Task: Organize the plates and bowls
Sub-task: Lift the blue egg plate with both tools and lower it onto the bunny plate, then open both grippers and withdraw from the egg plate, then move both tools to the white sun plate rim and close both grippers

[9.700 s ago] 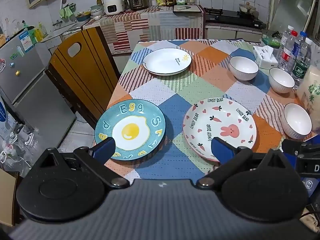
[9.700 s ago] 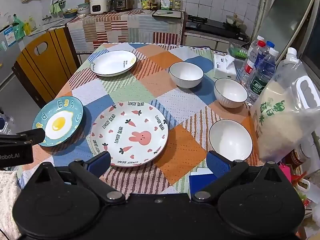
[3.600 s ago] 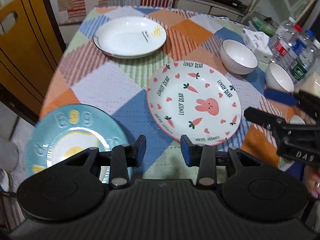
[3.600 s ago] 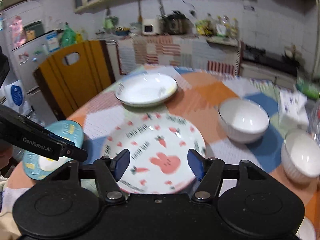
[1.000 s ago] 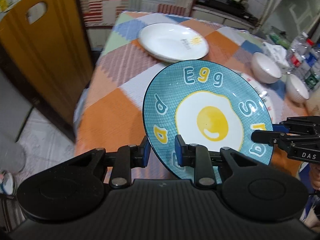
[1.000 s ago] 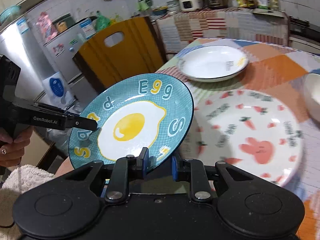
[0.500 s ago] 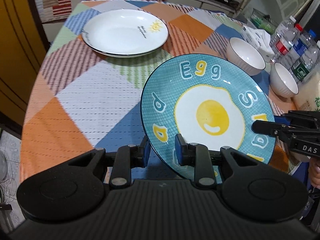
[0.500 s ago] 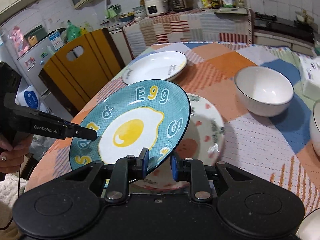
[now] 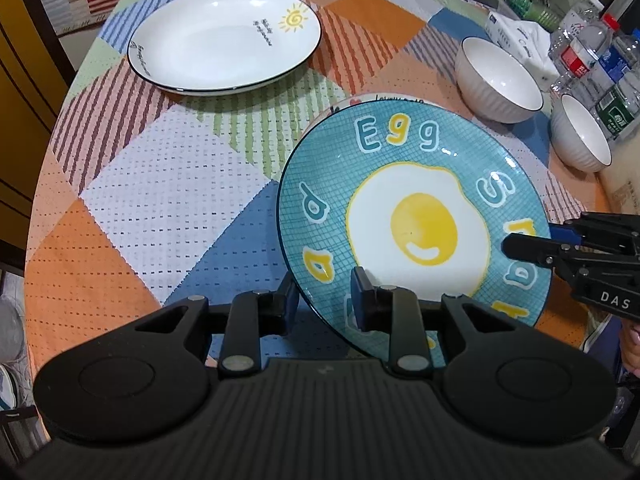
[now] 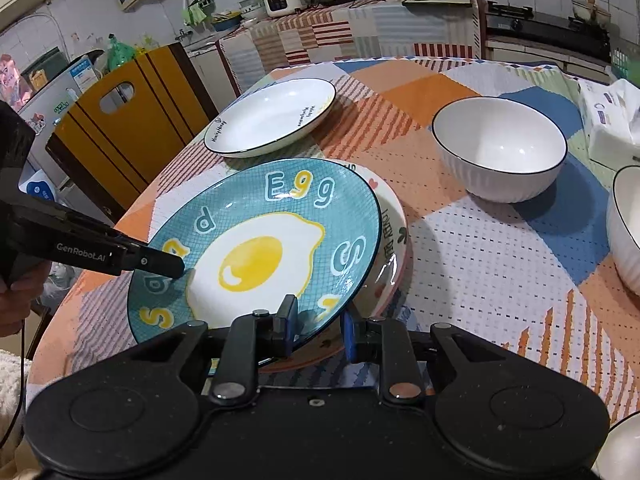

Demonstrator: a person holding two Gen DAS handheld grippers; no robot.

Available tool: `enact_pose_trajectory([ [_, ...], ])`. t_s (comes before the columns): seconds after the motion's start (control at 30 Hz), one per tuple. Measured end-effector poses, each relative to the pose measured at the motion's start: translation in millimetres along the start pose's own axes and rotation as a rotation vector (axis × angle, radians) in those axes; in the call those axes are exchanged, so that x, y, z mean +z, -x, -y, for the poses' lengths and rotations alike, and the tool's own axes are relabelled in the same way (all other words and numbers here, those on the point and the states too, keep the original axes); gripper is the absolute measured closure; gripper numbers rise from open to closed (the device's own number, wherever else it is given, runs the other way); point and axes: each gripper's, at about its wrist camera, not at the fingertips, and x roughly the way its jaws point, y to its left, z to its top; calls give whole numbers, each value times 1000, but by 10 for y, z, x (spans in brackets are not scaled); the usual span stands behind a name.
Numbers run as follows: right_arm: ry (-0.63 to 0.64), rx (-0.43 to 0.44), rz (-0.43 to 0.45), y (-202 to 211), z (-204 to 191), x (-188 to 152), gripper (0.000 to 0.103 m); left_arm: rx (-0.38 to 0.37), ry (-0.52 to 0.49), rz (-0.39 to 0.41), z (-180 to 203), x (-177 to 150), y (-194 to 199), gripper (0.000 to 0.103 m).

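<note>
Open tablecloth [image 9: 168, 184] at left centre of the left wrist view: free passage. White plate [image 9: 224, 36] blocks upper left. Two white bowls [image 9: 500, 76] [image 9: 582, 136] and bottles [image 9: 592, 52] crowd the upper right. Egg plate [image 9: 416, 216] fills centre right.

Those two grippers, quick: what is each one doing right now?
Left gripper: shut on the rim of the blue egg plate.
Right gripper: shut on the same plate's opposite rim, above the bunny plate.
</note>
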Motion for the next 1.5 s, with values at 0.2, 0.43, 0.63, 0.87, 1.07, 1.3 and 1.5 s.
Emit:
enact_pose_trajectory([
  [0.2,15,-80,-28,-9,-76,72,75,5,26,-29,21,78,-66,77],
  [0.43,115,-305,-114,-92,-381,137,70,22,2,-50,122,61,-113,76],
  [0.63,221,-398,-99,-195,-495,108,70,36,9,-46,113,59,-130,76],
  [0.87,202,-426,-43,-169,-439,116,68,-27,89,-41,-84,71,-59,76],
  [1.07,153,-366,22,128,-426,253,62,19,48,-22,-164,108,181,76],
  [1.3,245,-382,65,468,-659,416,39,112,-32,9,-181,96,670,73],
  [1.5,235,-268,128,675,-753,606,18,137,-54,31,-283,195,933,61],
])
